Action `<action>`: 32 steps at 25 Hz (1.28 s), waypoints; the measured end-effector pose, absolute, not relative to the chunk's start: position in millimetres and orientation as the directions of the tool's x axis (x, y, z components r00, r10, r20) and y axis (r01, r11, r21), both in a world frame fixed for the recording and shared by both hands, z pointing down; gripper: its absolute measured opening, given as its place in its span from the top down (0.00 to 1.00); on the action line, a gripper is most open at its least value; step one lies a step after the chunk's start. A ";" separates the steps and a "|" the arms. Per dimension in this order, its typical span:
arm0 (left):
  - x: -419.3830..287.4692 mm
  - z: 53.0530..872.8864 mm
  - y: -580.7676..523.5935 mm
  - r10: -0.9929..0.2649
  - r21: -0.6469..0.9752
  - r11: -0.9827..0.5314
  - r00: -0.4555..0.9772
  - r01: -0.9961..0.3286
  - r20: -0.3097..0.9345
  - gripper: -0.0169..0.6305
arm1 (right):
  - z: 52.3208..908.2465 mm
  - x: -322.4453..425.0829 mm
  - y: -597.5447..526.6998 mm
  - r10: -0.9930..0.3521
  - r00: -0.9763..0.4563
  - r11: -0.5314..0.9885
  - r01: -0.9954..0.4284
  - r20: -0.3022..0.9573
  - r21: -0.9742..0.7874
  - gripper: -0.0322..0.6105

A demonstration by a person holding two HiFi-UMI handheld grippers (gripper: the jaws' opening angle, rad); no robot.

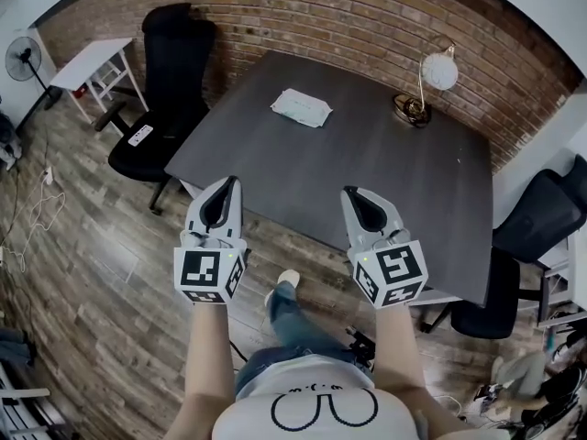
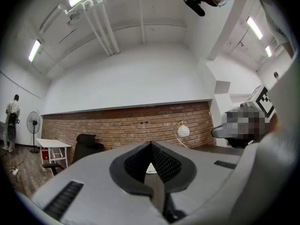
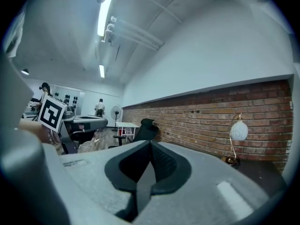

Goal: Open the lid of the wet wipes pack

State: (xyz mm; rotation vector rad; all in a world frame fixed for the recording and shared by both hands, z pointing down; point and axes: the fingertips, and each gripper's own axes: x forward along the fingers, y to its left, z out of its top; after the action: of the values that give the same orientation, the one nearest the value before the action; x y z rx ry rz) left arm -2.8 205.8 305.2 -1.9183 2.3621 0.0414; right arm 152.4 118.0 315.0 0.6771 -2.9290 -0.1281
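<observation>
The wet wipes pack (image 1: 300,107), pale and flat, lies on the far part of the dark grey table (image 1: 275,181). Both grippers hover side by side over the table's near edge, pointing toward the pack and well short of it. My left gripper (image 1: 231,182) is shut with its jaw tips meeting and nothing held. My right gripper (image 1: 352,192) is likewise shut and empty. In the left gripper view the tips of the left gripper (image 2: 151,144) touch, and a sliver of the white pack (image 2: 151,168) shows through the hollow behind them. The right gripper (image 3: 150,143) in its own view also has touching tips.
A lamp with a white globe (image 1: 438,70) stands at the table's far right. A black office chair (image 1: 174,71) sits at the table's far left, with more black chairs (image 1: 532,218) on the right. A white side table (image 1: 92,62) and a fan (image 1: 23,58) stand by the brick wall.
</observation>
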 end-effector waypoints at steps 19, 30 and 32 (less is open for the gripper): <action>-154.0 329.5 -20.5 -0.999 -0.052 0.042 -0.042 -0.998 -0.003 0.98 | 353.7 -3.2 -81.3 -0.528 -0.831 0.847 -0.530 0.175 0.040 0.95; -185.1 347.1 -94.9 -0.994 -0.039 -0.080 0.077 -0.996 0.072 0.98 | 363.5 -43.3 -137.2 -0.561 -0.797 0.821 -0.571 0.224 0.025 0.95; -190.1 349.2 -108.0 -0.989 -0.016 -0.127 0.126 -0.992 0.081 0.96 | 366.3 -49.3 -144.3 -0.574 -0.785 0.810 -0.587 0.235 0.017 0.95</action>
State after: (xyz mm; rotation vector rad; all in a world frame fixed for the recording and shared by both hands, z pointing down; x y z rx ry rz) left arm -190.1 -108.0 349.2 -2.3873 2.1019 -0.1131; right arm -49.3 -144.3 366.3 0.9003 -2.7669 0.0833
